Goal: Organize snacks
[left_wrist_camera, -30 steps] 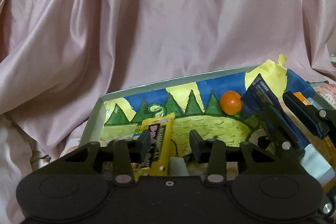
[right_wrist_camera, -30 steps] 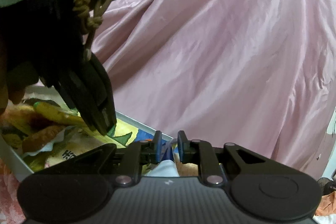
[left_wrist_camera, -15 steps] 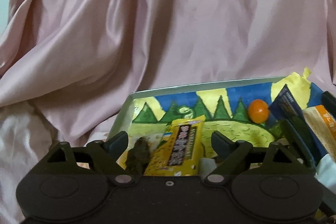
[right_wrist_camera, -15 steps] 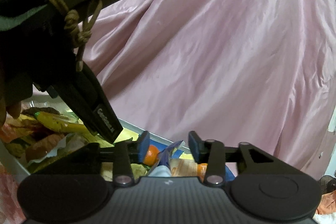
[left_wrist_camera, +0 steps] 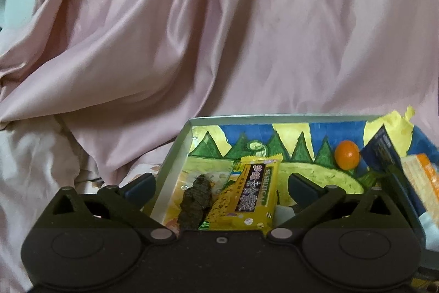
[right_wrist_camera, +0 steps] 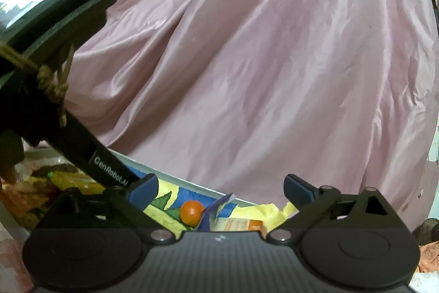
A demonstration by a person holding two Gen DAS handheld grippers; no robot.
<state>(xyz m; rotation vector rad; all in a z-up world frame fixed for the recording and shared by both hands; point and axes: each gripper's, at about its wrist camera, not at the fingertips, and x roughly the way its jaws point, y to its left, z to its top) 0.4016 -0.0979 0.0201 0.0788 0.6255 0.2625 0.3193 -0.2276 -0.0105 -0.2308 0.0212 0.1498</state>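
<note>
Left wrist view: the left gripper (left_wrist_camera: 221, 186) is spreading wide, gripping nothing, the yellow packet (left_wrist_camera: 248, 197) lying loose in the tray (left_wrist_camera: 175, 153) at lower centre. The right gripper (right_wrist_camera: 221, 187) is likewise widening, empty, above the orange (right_wrist_camera: 192, 212).

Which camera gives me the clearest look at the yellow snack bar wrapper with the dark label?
The left wrist view. There the yellow snack bar wrapper with the dark label lies unobstructed in the painted tray, print facing the lens. The right wrist view shows only a yellow patch at its left edge, behind the other tool, too unclear to identify.
</note>
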